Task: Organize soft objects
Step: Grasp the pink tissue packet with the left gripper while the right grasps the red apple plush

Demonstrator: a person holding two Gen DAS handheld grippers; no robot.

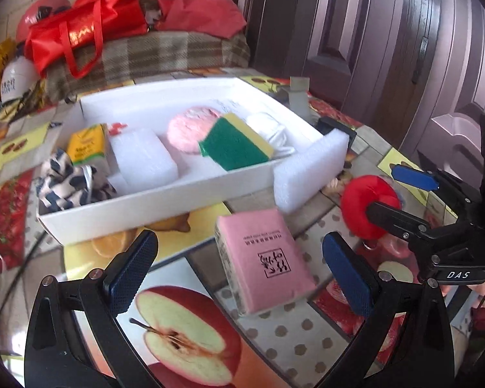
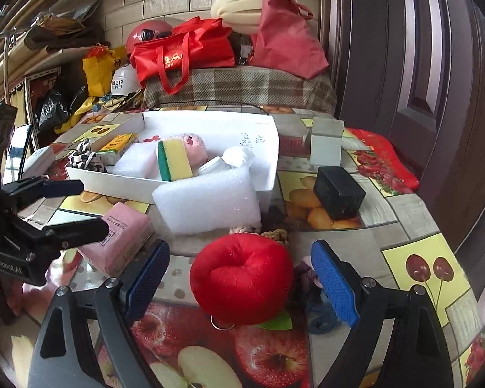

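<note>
My left gripper [image 1: 241, 274] stands open over a pink tissue pack [image 1: 268, 258] that lies on the fruit-print table; its pads are clear of the pack on both sides. My right gripper [image 2: 242, 286] is open around a red plush apple [image 2: 242, 278], with neither pad touching it. In the left wrist view the right gripper [image 1: 381, 189] reaches in from the right at the apple [image 1: 365, 203]. A white box [image 1: 145, 207] behind holds a green-yellow sponge [image 1: 236, 145], a pink plush [image 1: 187, 129], a foam block [image 1: 145, 158], a yellow pack [image 1: 87, 144] and a spotted cloth [image 1: 71, 181].
A white foam block [image 2: 207, 203] leans on the box's near corner. A black box [image 2: 338, 192] and a pale small box [image 2: 326, 144] stand to the right. Small fabric pieces [image 2: 310, 278] lie beside the apple. Red bags [image 2: 177, 55] sit on plaid cloth behind; a dark door stands at right.
</note>
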